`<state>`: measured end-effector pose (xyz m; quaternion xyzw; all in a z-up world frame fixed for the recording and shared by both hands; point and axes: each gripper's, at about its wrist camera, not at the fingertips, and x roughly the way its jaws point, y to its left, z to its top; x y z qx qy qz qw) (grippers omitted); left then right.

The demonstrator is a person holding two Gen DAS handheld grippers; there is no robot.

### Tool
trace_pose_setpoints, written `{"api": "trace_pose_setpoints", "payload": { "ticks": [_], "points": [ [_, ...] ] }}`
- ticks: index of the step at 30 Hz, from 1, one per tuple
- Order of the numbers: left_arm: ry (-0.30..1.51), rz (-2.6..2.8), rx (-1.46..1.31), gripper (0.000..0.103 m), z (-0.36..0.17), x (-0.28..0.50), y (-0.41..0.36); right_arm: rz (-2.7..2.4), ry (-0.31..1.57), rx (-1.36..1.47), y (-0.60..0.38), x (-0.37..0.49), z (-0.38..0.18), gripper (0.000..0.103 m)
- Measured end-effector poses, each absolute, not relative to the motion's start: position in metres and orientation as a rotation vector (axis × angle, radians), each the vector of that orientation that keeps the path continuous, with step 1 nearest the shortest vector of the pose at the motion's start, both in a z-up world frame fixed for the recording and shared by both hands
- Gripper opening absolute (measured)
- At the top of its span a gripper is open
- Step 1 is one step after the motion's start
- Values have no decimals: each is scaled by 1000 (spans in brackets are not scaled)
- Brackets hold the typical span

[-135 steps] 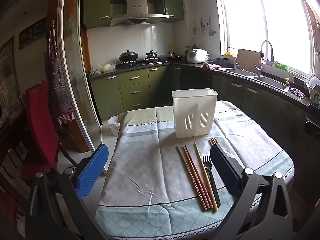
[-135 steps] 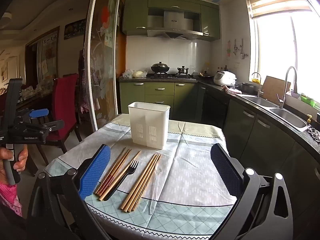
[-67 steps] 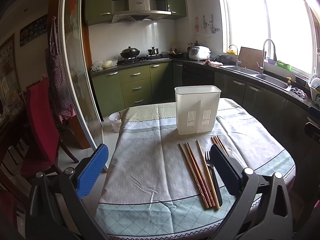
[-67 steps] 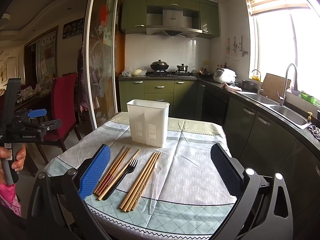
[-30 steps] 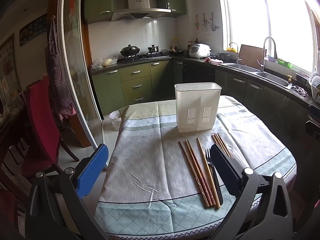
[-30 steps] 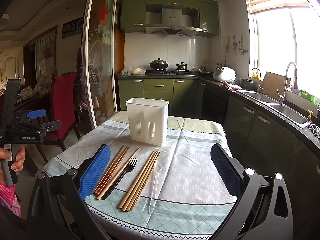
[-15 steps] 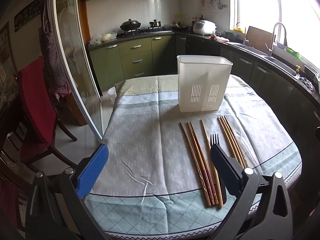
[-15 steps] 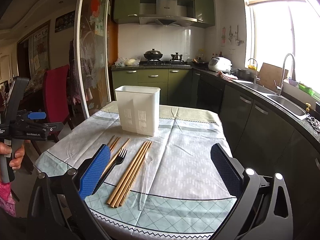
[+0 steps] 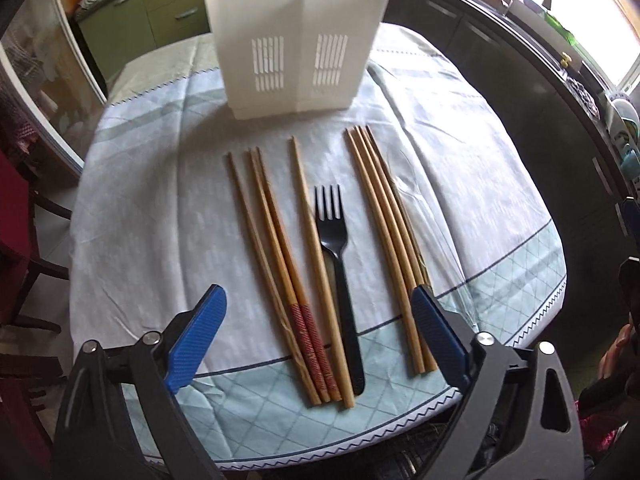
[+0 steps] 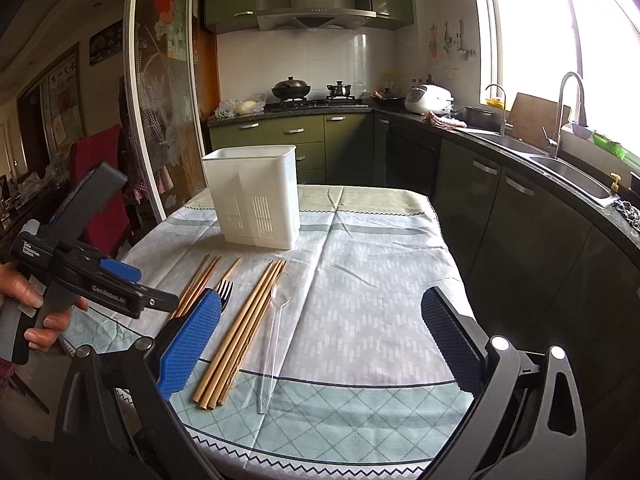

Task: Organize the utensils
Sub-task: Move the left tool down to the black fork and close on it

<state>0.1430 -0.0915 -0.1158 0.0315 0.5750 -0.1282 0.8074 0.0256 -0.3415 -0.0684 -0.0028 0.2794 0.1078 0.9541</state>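
Two wide-apart tools (image 9: pixel 318 334) (image 10: pixel 320 336), left closing, over wooden chopsticks (image 9: pixel 276 264), black fork (image 9: pixel 338 264).

The left tongs (image 9: pixel 318 336) have tipped down over the fork (image 9: pixel 336 264) and chopsticks (image 9: pixel 280 264), jaws closing.

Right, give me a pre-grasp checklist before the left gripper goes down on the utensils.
1. Left gripper empty: ok, jaws are closing with nothing pressed between them yet.
2. Left gripper over a target: ok, the left chopsticks and black fork lie between its fingers.
3. One clean target: not ok, the fork lies tight against a chopstick.
4. White holder upright and reachable: ok, standing behind the utensils.
5. Holder empty: cannot tell, its inside is hidden.
6. Right gripper out of the way: ok, open over the right chopsticks and clear spoon, holding nothing.
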Motion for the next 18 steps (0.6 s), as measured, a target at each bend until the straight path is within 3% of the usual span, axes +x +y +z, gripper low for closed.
{"api": "trace_pose_setpoints", "payload": {
  "ticks": [5, 7, 9, 18],
  "points": [
    [1323, -283, 59, 70, -132, 154, -111, 208, 569, 9, -349, 26, -68, 99],
    [1346, -280, 65, 58, -136, 157, -117, 207, 570, 13, -351, 27, -68, 99],
    [1377, -290, 61, 53, -142, 160, -122, 216, 571, 8, -350, 30, -68, 99],
    [1423, -291, 63, 40, -156, 170, -138, 201, 694, -46, -351, 82, -93, 98]
  ]
}}
